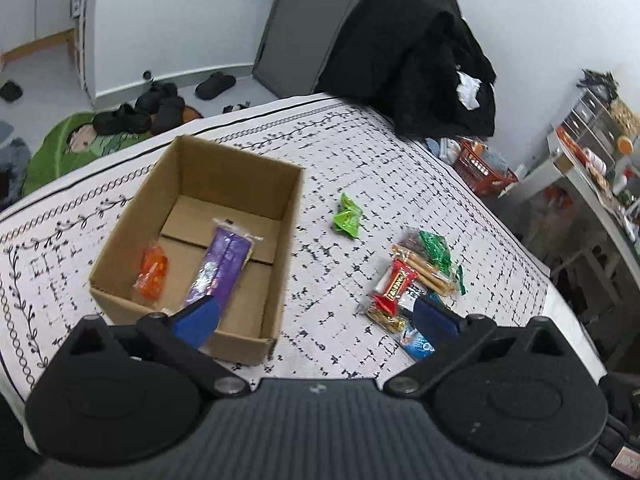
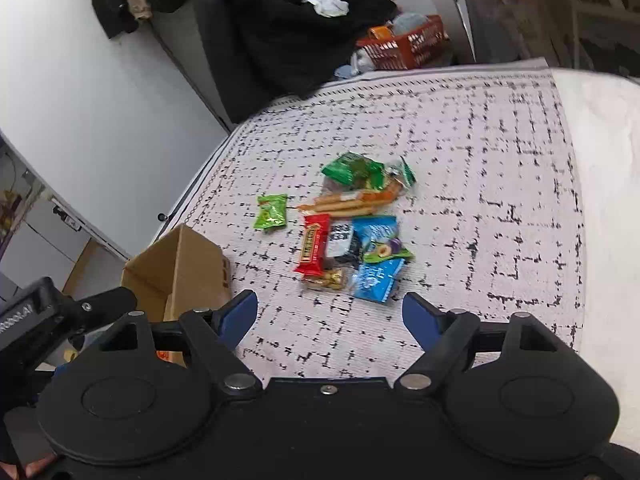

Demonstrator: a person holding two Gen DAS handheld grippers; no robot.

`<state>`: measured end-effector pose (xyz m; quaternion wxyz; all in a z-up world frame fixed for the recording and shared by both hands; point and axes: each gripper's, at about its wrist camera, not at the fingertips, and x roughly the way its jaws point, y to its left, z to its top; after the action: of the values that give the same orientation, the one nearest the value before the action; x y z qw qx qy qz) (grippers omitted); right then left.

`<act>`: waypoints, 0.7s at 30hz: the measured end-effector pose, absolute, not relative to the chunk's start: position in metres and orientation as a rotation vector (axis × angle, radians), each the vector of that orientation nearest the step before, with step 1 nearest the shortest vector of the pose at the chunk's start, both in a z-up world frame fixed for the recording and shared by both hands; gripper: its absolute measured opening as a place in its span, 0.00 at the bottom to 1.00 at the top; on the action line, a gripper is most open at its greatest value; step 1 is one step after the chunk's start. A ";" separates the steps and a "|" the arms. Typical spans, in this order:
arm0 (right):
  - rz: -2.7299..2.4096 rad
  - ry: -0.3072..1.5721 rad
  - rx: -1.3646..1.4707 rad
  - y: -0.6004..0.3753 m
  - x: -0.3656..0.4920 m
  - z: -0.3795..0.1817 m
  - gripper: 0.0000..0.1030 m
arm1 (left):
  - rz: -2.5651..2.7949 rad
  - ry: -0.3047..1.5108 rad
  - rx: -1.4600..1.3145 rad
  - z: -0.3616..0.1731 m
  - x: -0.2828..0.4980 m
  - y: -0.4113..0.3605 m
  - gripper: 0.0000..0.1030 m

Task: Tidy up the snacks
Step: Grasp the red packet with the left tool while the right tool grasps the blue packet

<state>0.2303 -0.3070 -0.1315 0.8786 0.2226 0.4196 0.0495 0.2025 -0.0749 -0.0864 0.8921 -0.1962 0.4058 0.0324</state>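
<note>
The light is even and soft, with only weak shadows beside the cardboard box [image 1: 208,236]. Around it the patterned cloth [image 1: 360,168] looks slightly blurred. Far from the box, lines bend strongly at the edges.

brown cardboard box [image 2: 176,276]: near end hidden behind right tool's left finger
blue foil packet [image 1: 420,342]: partly covered by left tool's right finger

No lettering is legible; the red snack bar's [image 2: 314,246] print is blurred.
</note>
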 end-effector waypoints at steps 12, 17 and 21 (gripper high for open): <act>0.098 0.909 0.613 -0.332 0.244 -0.171 0.63 | -0.028 0.820 -0.327 -0.095 0.223 -0.121 0.94; 0.092 0.911 0.653 -0.338 0.254 -0.185 0.59 | -0.050 0.846 -0.307 -0.108 0.239 -0.135 0.84; 0.098 0.932 0.709 -0.342 0.265 -0.201 0.53 | -0.066 0.869 -0.296 -0.121 0.253 -0.143 0.77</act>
<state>0.2646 -0.3419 -0.2010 0.8322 0.3344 0.4398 0.0463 0.2526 -0.1427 -0.1209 0.8960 -0.1427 0.4192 -0.0319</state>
